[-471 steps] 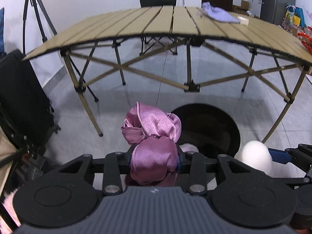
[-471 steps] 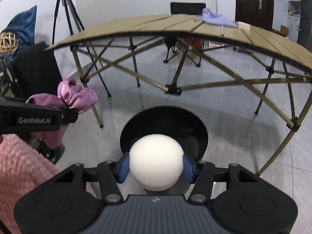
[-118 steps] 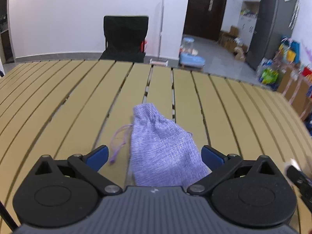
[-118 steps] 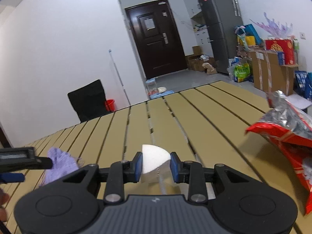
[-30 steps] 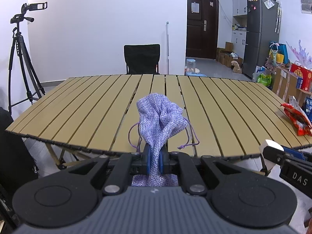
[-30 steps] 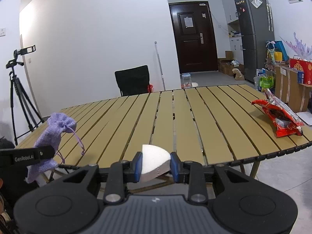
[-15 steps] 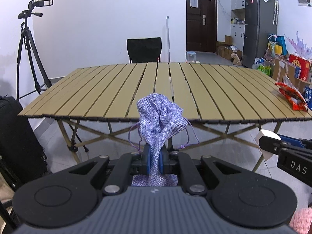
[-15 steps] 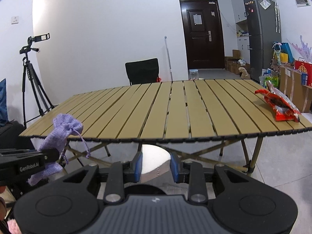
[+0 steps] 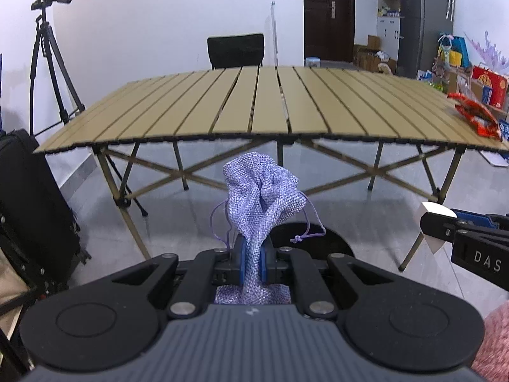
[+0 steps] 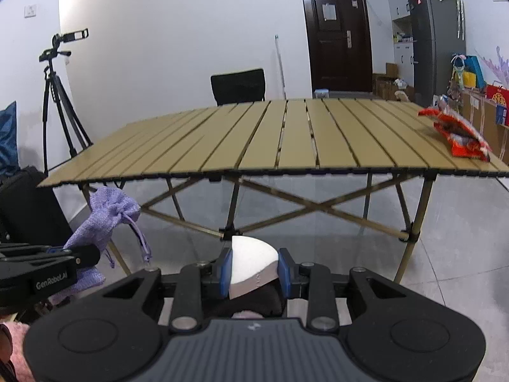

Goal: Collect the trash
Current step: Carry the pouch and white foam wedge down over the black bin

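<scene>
Pouch: a purple drawstring pouch is pinched at its middle between the blue pads of the left gripper, its gathered mouth standing up above the pads and its cords hanging loose to either side
Foam piece: a white wedge of foam sits clamped between the blue pads of the right gripper, curved edge uppermost
Where they are: both pieces are held in the air in front of the table's near edge, off the tabletop and above the floor
Bin: a dark round opening lies on the floor just past the left gripper, partly hidden by the pouch; whether it is a bin or a bowl cannot be told
Left view only: shows that dark opening plainly, and the right gripper coming in from the right edge with the foam's white tip
Right view only: shows the left gripper from the side at the lower left, with the pouch hanging out on both sides of the pads; only something dark shows under its own fingers
Snack bag: a red crumpled bag lies near the table's right edge
Table: a tan slatted folding table on crossed legs
Room: grey tiled floor, white wall, black chair behind the table, a camera on a tripod at left, a black case, a dark door and a grey fridge at the back
Person: a pink fuzzy sleeve shows at the lower right of the left view
</scene>
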The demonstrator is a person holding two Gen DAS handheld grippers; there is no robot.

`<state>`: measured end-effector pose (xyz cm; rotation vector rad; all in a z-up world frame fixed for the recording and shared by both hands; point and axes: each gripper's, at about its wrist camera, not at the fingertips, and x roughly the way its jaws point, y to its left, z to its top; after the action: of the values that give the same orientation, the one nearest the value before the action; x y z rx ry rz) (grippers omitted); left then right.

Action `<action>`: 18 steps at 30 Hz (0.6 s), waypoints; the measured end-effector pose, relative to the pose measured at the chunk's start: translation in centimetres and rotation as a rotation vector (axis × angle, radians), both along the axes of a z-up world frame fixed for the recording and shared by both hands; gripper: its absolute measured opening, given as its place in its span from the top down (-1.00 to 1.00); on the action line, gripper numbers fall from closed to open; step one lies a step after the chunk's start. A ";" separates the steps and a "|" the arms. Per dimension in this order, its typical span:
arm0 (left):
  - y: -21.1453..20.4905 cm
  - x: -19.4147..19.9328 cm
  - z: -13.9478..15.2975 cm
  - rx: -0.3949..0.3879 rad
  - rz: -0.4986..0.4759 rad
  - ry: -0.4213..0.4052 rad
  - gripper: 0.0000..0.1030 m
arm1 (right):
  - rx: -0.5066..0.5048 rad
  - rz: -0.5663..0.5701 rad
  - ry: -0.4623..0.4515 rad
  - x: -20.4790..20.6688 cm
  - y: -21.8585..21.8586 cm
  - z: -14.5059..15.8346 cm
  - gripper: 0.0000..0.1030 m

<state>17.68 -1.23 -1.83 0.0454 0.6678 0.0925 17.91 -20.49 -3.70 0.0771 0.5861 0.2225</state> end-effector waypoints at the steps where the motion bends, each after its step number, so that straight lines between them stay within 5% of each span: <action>1: 0.1 -0.1 -0.2 0.001 0.003 0.007 0.83 | -0.002 0.002 0.008 -0.1 0.1 -0.3 0.44; 18: 1.3 0.3 -7.9 0.009 0.049 0.197 0.83 | -0.033 0.037 0.192 0.5 1.4 -8.0 0.44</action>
<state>17.93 0.10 -9.76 0.0471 0.8654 0.1394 18.43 -19.07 -11.67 0.0558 0.7827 0.2423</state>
